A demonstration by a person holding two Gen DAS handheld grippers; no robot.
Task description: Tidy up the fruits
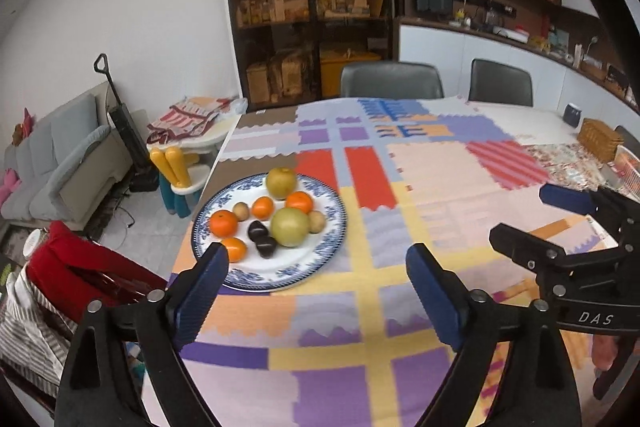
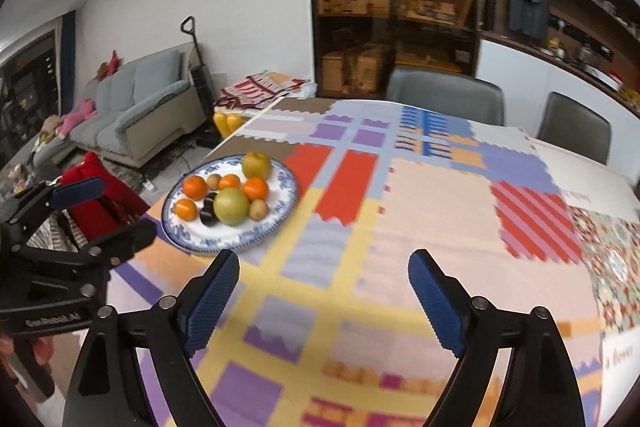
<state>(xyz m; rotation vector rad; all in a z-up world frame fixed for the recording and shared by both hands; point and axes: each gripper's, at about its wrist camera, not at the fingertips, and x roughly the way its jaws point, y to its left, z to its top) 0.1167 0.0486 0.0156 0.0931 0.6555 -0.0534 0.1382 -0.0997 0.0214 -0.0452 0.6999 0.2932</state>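
A blue-and-white plate [image 1: 338,223] [image 2: 289,187] sits near the left edge of the table on a patchwork cloth. It holds two yellow-green pears [image 1: 290,227] [image 2: 231,205], several oranges [image 1: 223,223] [image 2: 195,187], two kiwis [image 1: 241,211] [image 2: 259,209] and two dark plums [image 1: 266,247] [image 2: 208,213]. My left gripper [image 1: 316,255] [image 2: 122,205] hovers open just short of the plate's near rim, with nothing between its blue pads. My right gripper [image 2: 323,259] [image 1: 522,213] is open too, above the cloth to the right of the plate, and holds nothing.
Two grey chairs [image 1: 390,79] [image 2: 444,99] stand at the table's far side. A wicker basket [image 1: 600,139] and a dark jar [image 1: 572,115] sit at the far right. A red garment [image 1: 80,259] [image 2: 104,195] hangs off the table's left edge.
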